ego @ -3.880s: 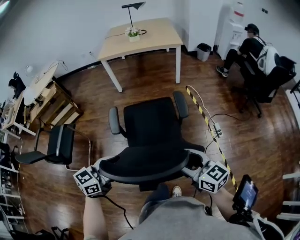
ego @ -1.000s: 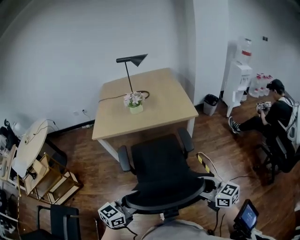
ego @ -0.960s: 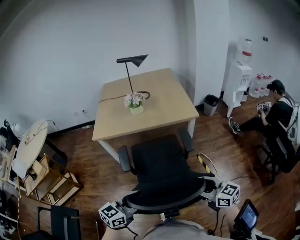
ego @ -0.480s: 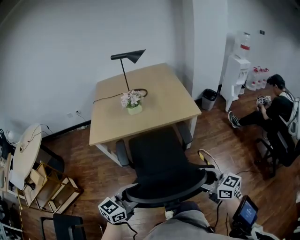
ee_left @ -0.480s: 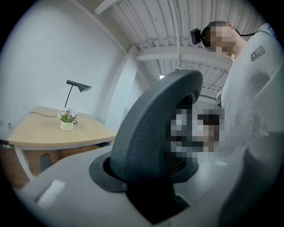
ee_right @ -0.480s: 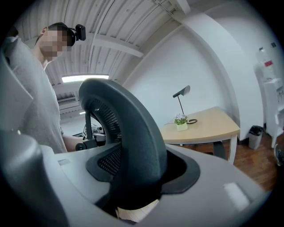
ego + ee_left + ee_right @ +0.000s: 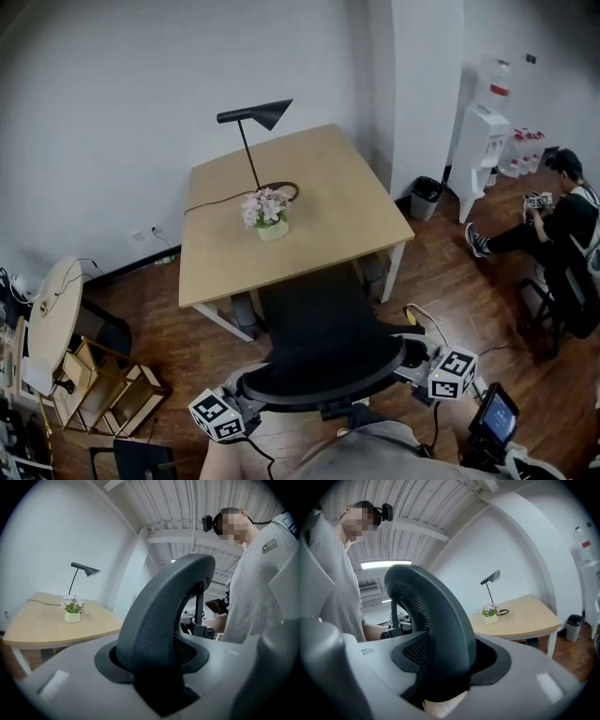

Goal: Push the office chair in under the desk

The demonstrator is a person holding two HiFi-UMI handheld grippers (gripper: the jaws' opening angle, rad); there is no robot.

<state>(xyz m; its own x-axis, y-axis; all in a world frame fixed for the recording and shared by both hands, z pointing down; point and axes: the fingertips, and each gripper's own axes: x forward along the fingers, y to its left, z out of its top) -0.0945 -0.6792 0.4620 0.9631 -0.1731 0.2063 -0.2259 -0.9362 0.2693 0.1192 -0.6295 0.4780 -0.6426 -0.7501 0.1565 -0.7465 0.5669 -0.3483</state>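
Two tools are on the job, and both are clamped on the curved top rim of the office chair [image 7: 314, 323]. The left tool [image 7: 246, 399] bites the backrest [image 7: 319, 375] at its left end and the right tool [image 7: 410, 362] bites it at the right end, so the chair sits squarely between them. In each gripper view the dark rim fills the notch of the jaws, pads pressed against it. Straight ahead of both tools the seat runs forward, and its front edge goes out of sight beneath the near edge of the table [image 7: 328, 220]. Further ahead on the tabletop stand a black lamp [image 7: 254, 116] and a small flower pot [image 7: 268, 213]. Well off beyond the right tool, a seated person [image 7: 562, 211] faces away.
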